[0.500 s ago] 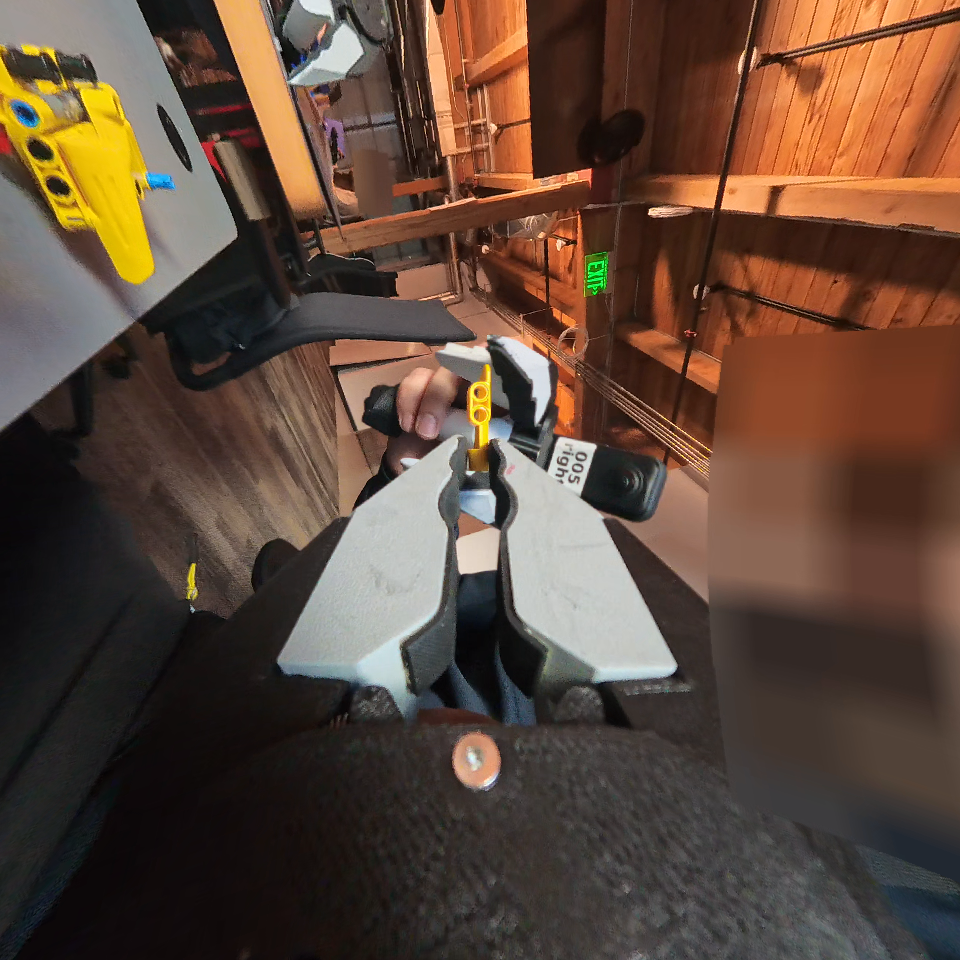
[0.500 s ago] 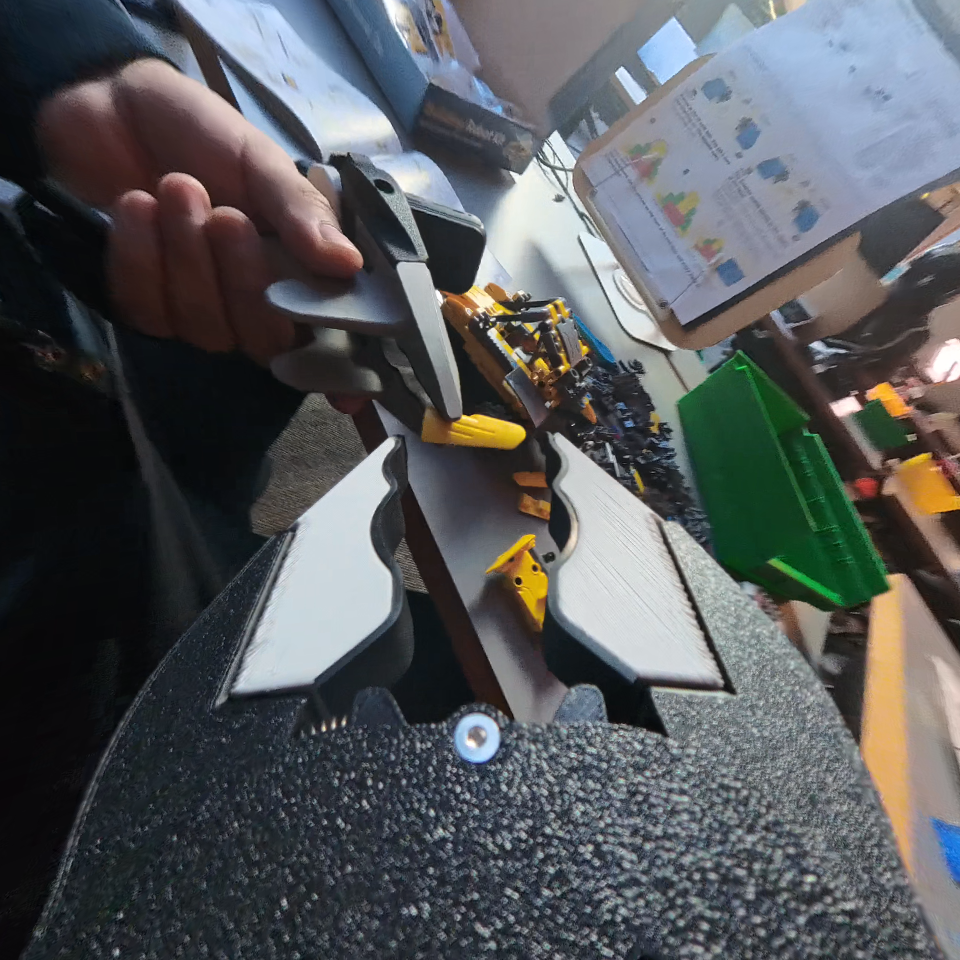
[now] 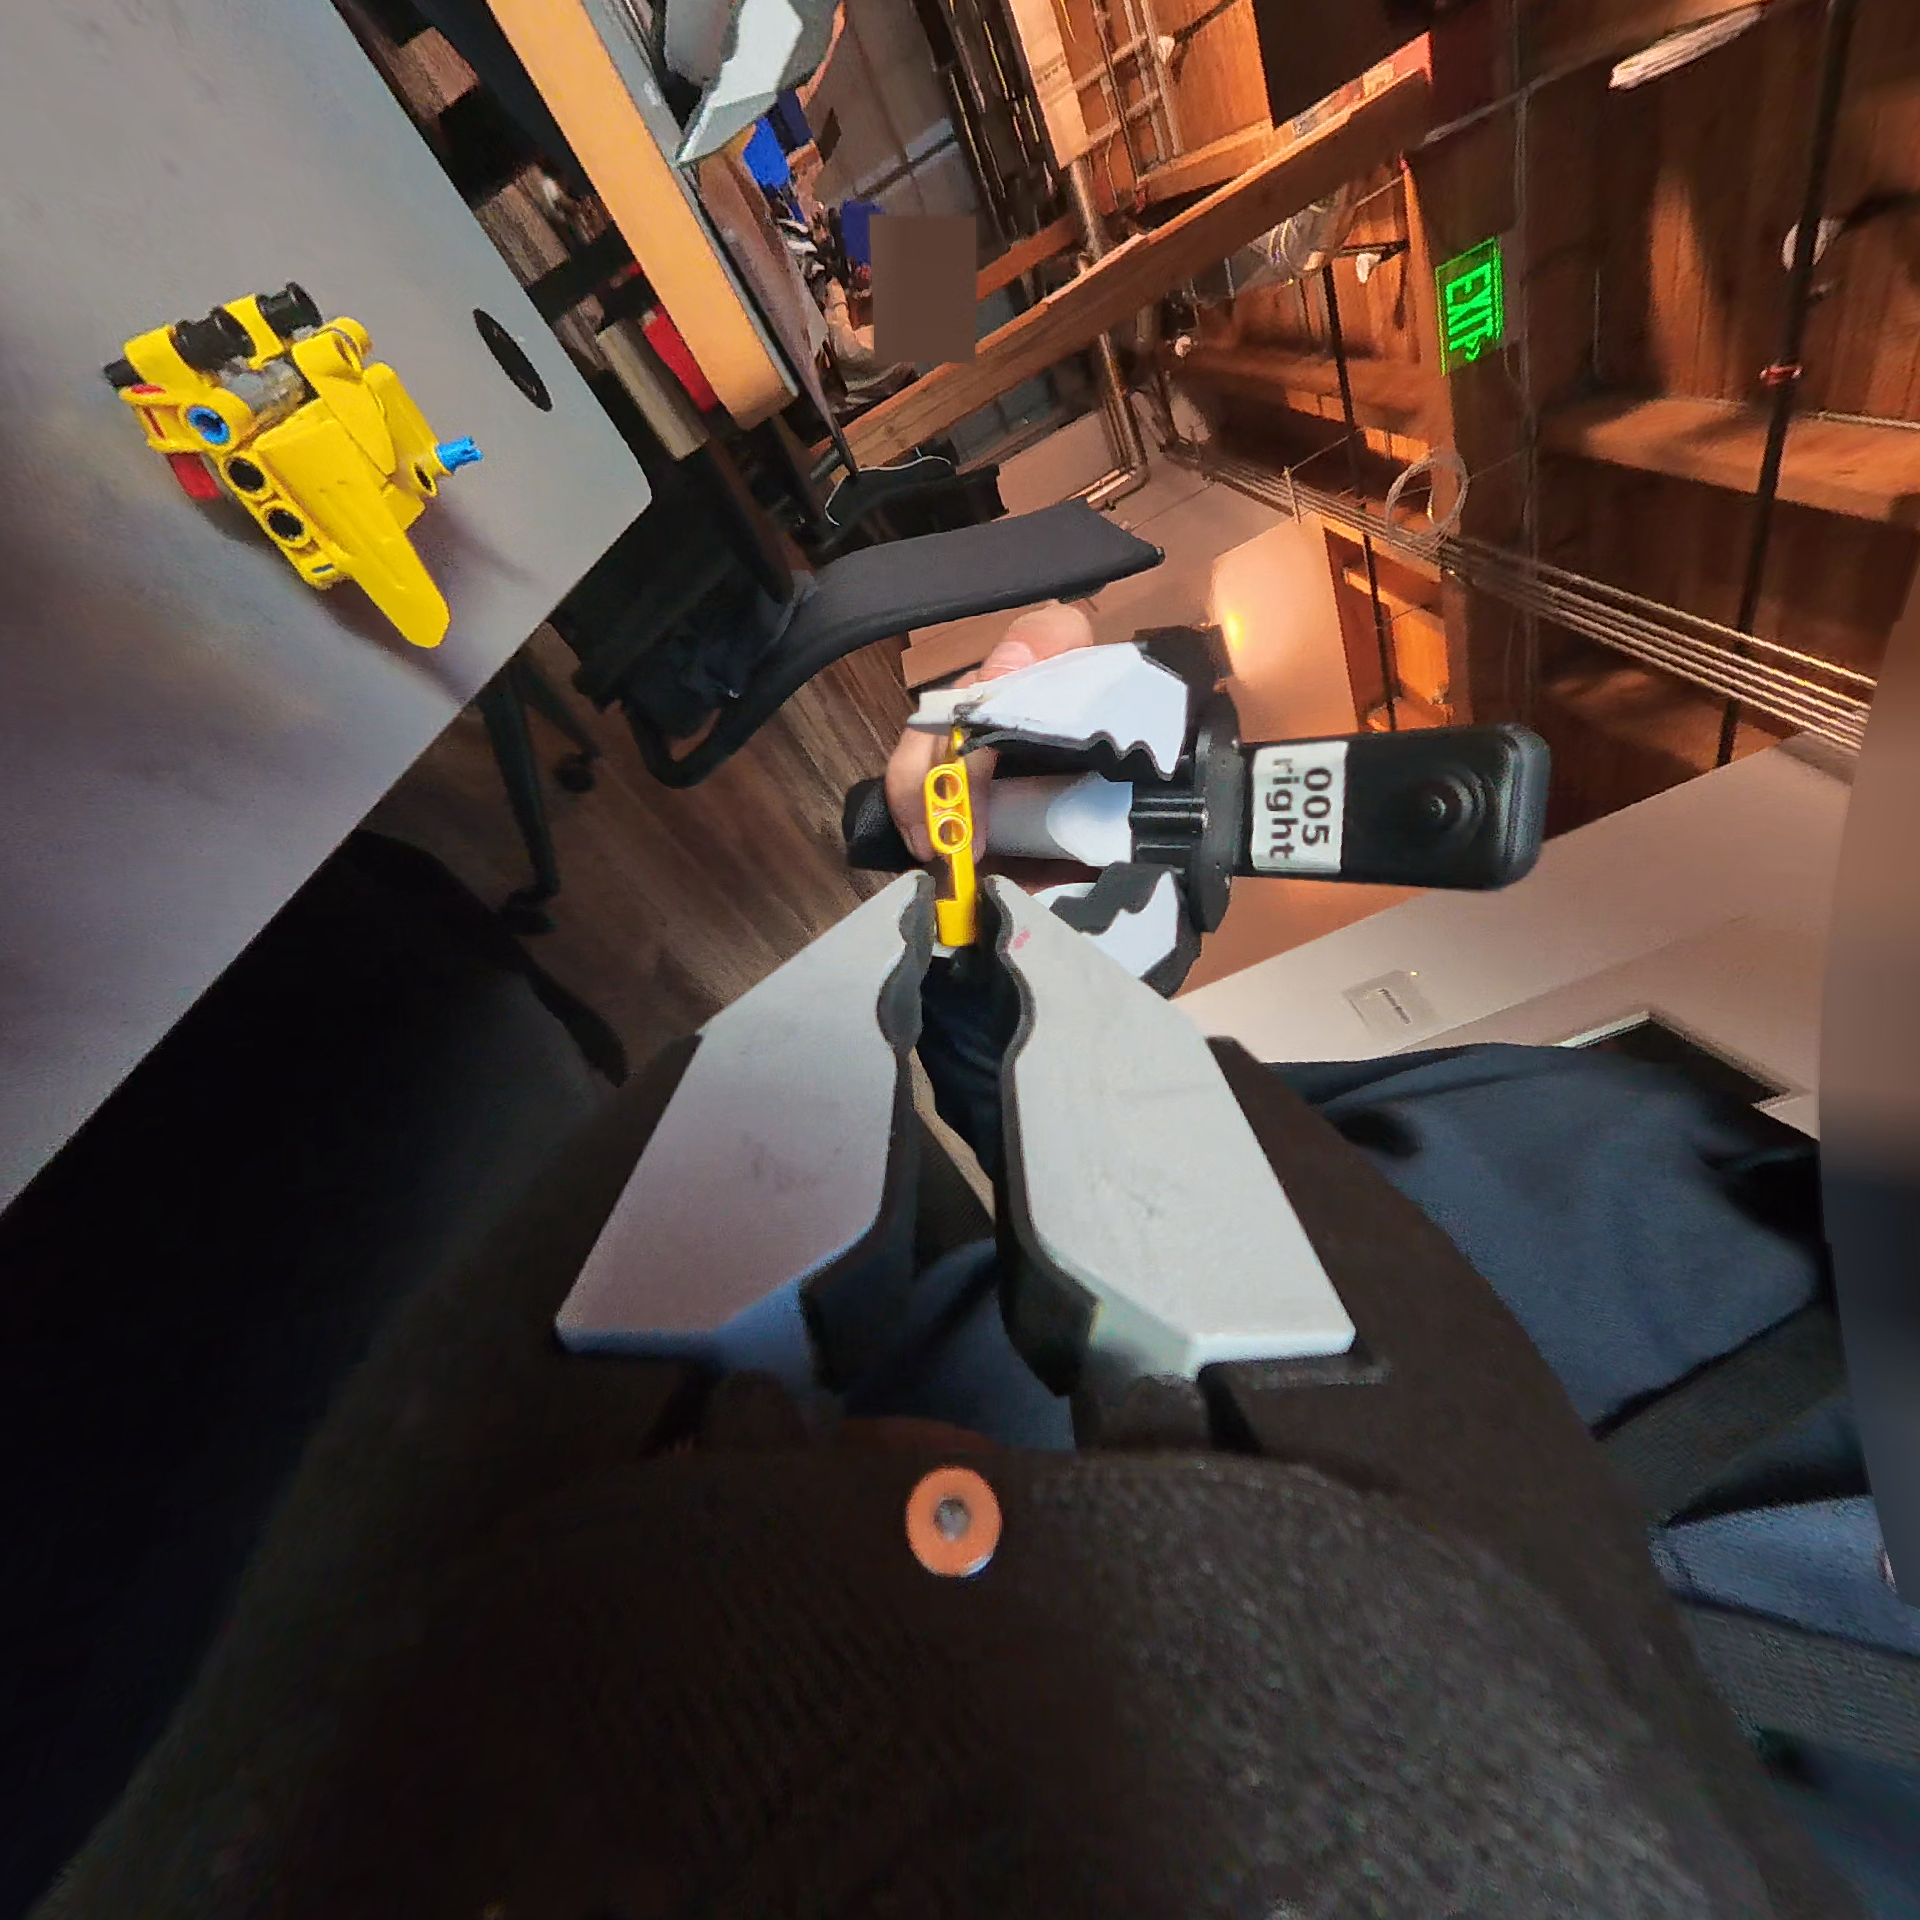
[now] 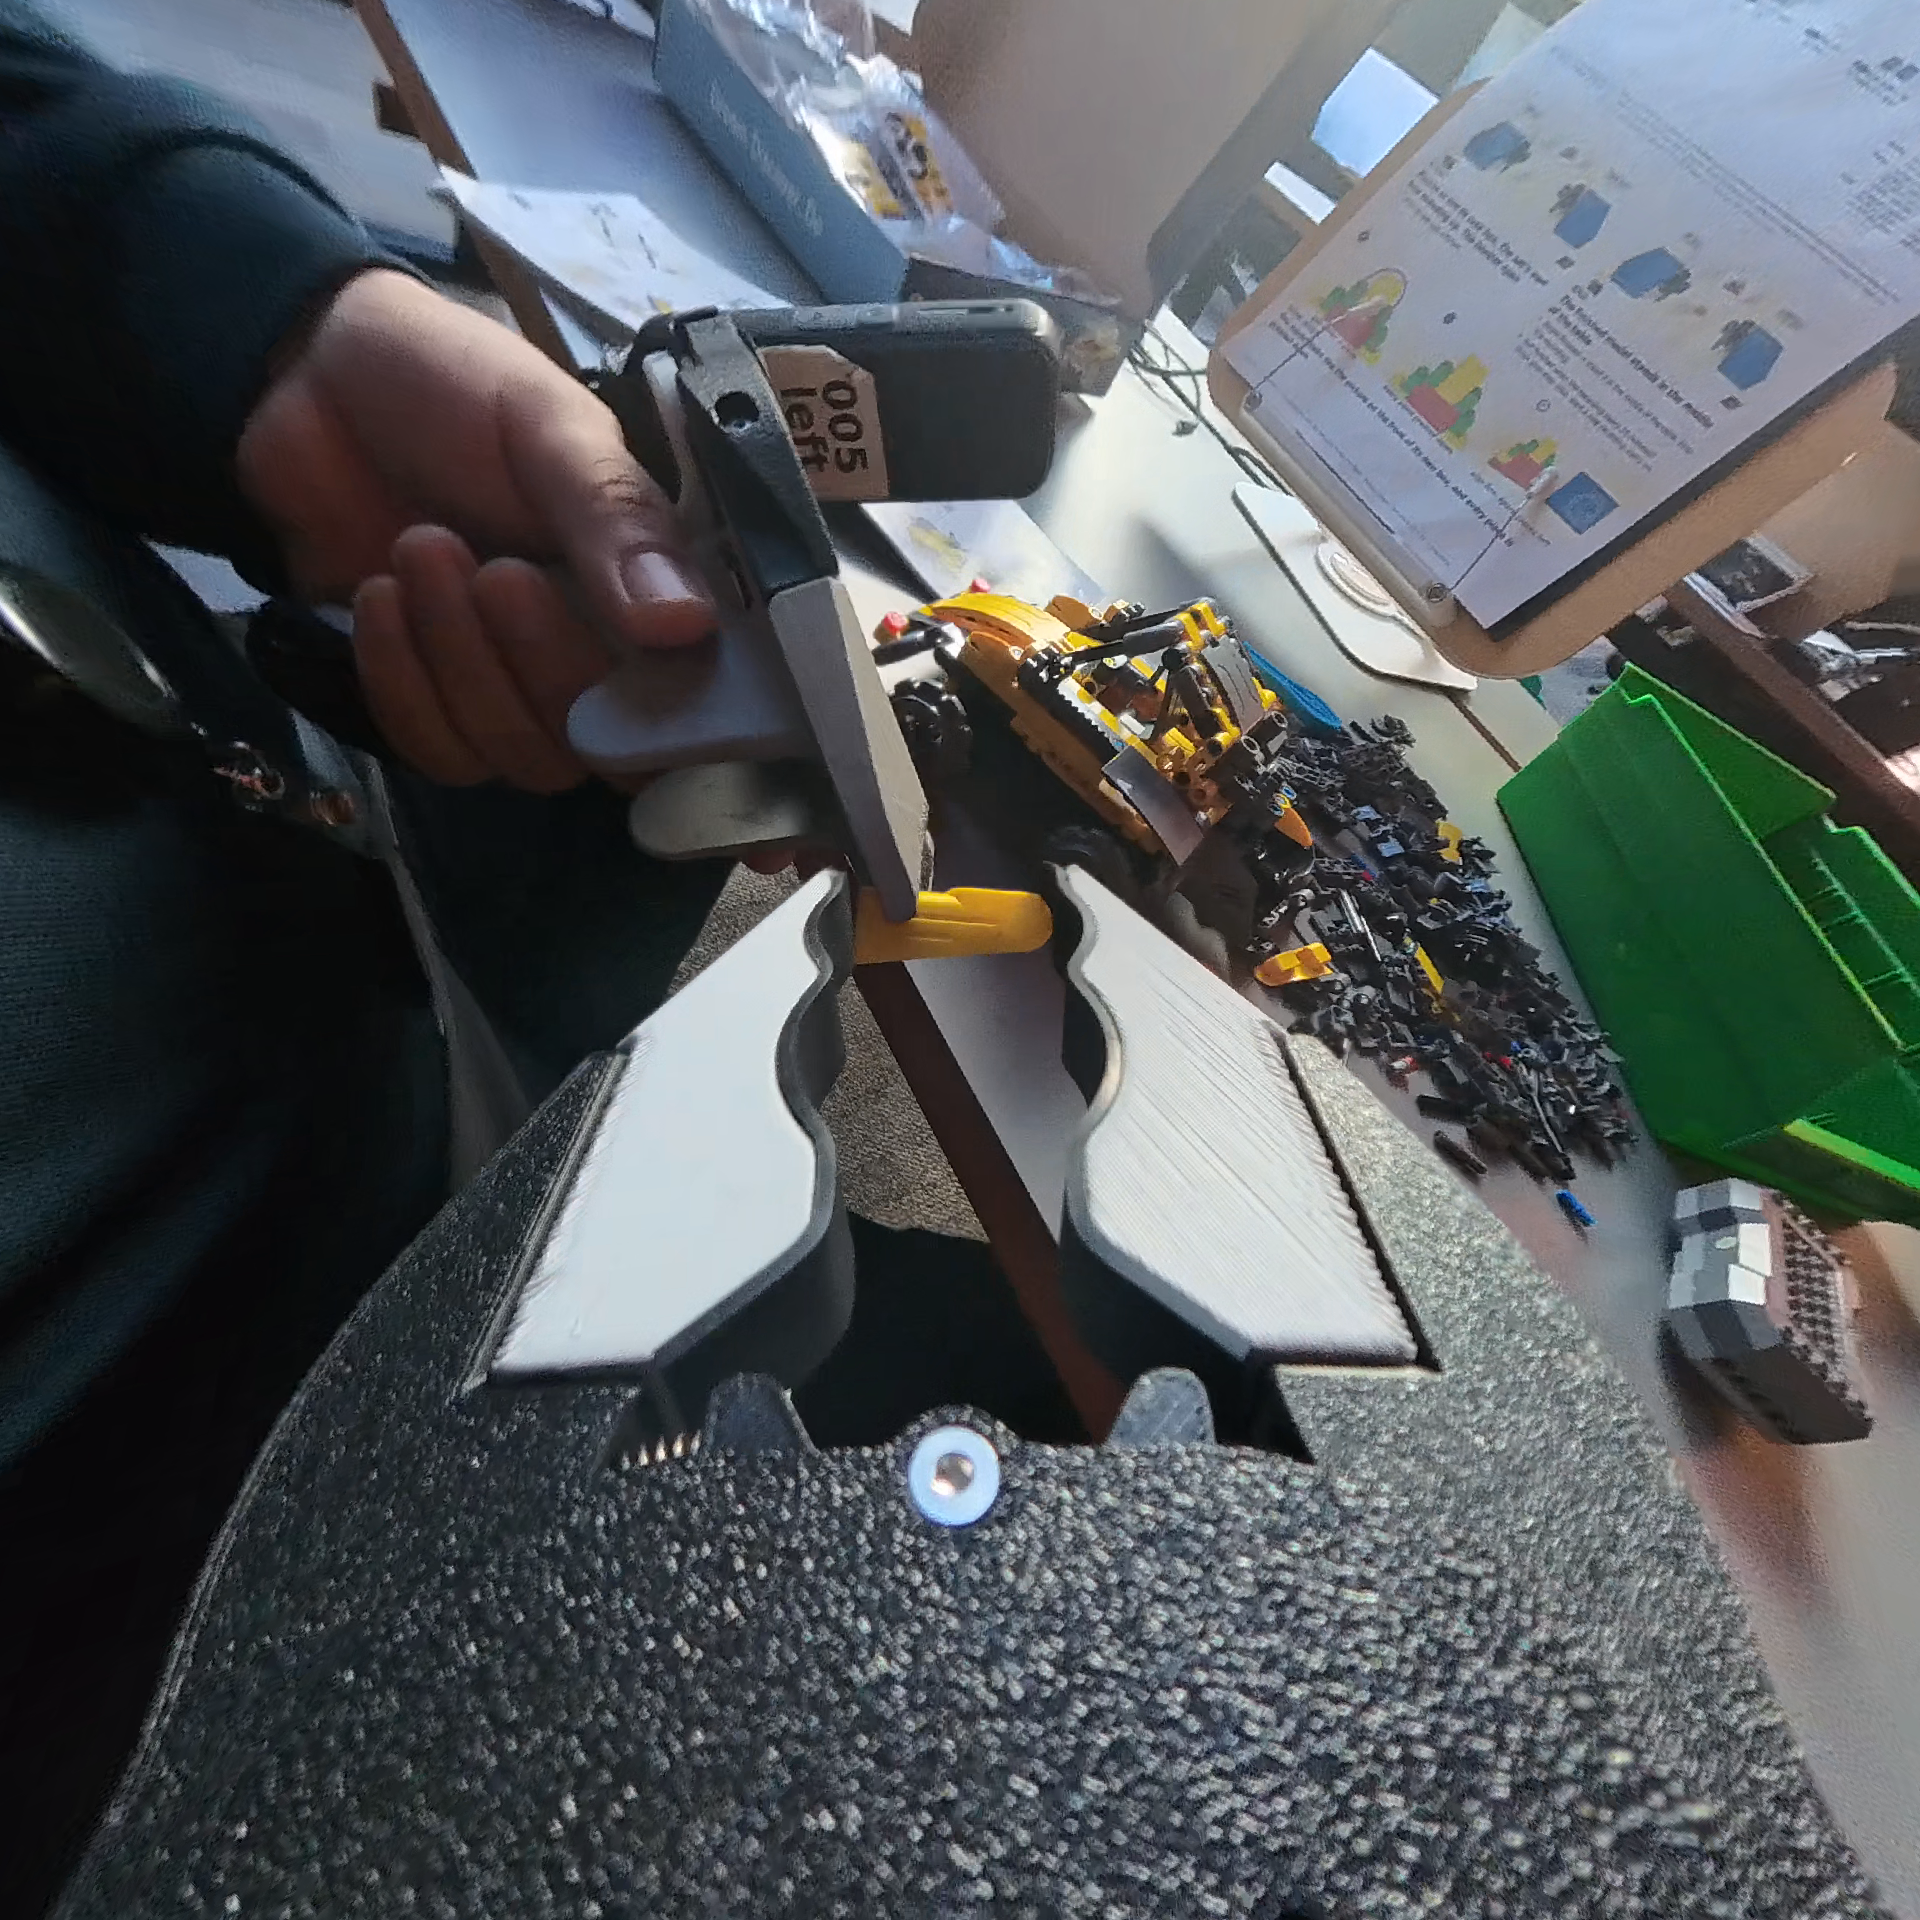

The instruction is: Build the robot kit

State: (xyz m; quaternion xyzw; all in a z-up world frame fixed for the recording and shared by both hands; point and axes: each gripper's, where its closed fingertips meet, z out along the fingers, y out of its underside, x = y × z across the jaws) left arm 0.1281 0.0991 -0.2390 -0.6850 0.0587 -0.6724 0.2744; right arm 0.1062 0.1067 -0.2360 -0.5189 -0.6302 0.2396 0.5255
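Note:
My left gripper is shut on a small yellow beam piece with round holes and holds it in the air off the table edge. In the right wrist view the left gripper pinches one end of the piece. My right gripper is open, and the piece lies across the gap between its fingertips. I cannot tell whether its pads touch the piece. In the left wrist view the right gripper faces me with one finger above the piece and one below. A hand grips each tool.
A yellow block subassembly lies on the grey table. A yellow and black vehicle model, a pile of small black parts, a green bin, an instruction board and a grey block sit on the table. Left and right tips are no more than a few centimetres apart. The grey block is about 35 cm from both grippers' fingertips.
The right gripper has moved forward, so the yellow piece now sits between its open fingertips instead of ahead of them. The left gripper still holds the piece and has tilted.

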